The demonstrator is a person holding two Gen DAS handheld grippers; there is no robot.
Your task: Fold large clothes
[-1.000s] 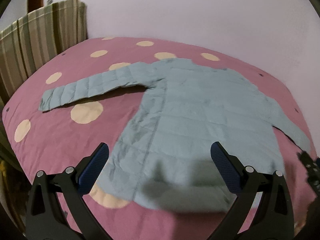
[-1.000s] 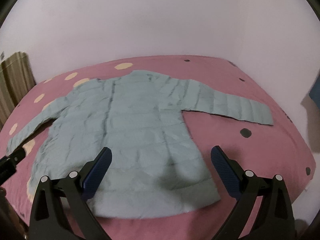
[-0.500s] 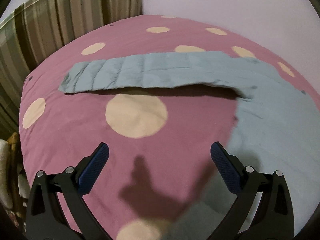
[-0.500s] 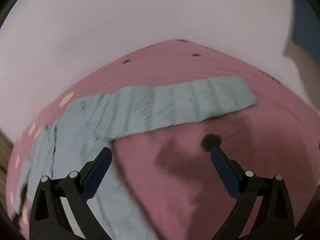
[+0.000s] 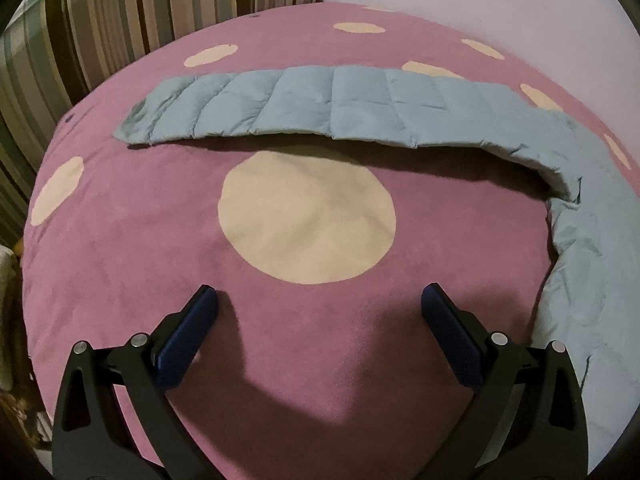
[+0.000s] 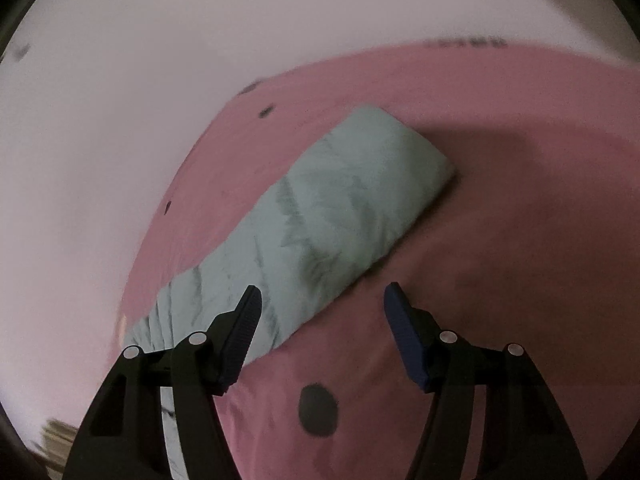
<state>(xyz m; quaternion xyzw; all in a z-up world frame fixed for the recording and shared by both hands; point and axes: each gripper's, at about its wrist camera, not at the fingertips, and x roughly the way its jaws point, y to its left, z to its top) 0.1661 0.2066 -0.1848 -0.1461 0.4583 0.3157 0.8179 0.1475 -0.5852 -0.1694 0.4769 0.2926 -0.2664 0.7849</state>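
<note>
While the quilted pale-blue jacket (image 5: 580,208) lies flat on the pink dotted bedspread (image 5: 120,248), left gripper (image 5: 320,304) hangs wide open, empty, sleeve (image 5: 304,104) well ahead. Right gripper (image 6: 322,300) is closing, apparently empty; blurred sleeve (image 6: 340,216) just beyond its left finger (image 6: 244,324).

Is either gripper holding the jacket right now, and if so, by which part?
Neither. The left gripper is open over bare bedspread; the right gripper is closing, pads not yet pressing the sleeve.

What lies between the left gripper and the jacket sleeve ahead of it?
Only bare pink bedspread with one large cream dot, seen in the left wrist view. The left gripper is open and the quilted sleeve lies untouched beyond.
</note>
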